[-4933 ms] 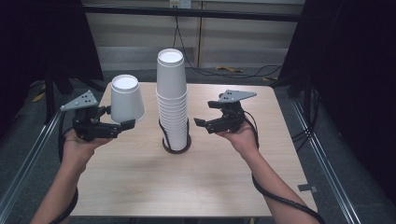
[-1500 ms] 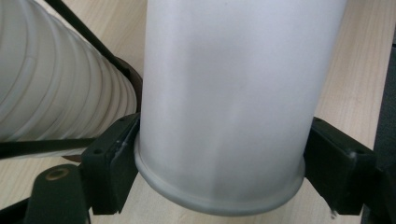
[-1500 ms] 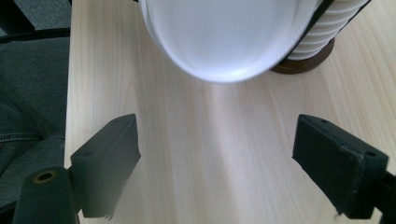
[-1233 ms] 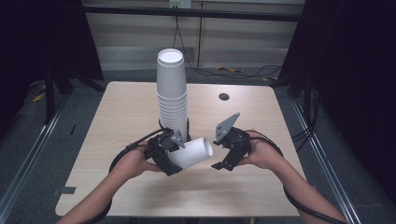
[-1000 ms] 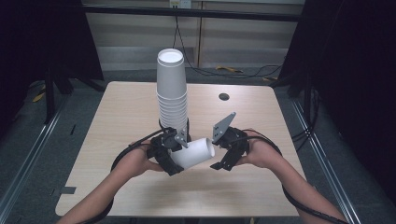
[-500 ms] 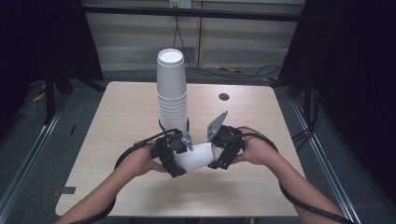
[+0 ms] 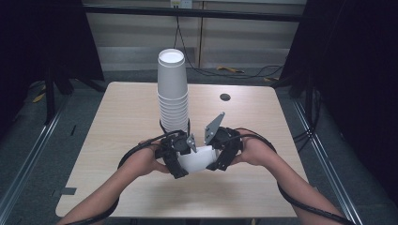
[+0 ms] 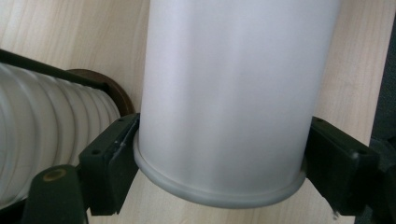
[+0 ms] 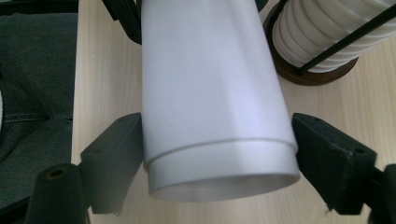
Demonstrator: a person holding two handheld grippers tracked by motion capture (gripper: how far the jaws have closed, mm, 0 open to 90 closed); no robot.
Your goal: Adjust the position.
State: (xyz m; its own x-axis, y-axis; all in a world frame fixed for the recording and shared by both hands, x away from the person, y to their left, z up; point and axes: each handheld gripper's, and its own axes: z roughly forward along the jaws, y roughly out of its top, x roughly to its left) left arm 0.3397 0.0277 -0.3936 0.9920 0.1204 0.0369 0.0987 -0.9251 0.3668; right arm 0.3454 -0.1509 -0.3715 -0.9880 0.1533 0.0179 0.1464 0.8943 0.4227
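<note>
1. I am holding a white cup point(image 7: 196, 158) on its side, just above the worktop point(image 7: 117, 122), between my two grippers.
2. My left gripper point(image 7: 177, 154) is pinching the cup's closed end, its jaws pressing on both sides.
3. My right gripper point(image 7: 220, 157) is at the open rim end; its jaws have just been closing around the cup, one side touching, the other showing a slight gap.
4. The cup stack point(image 7: 172, 93) is standing upright in its holder, just behind.
</note>
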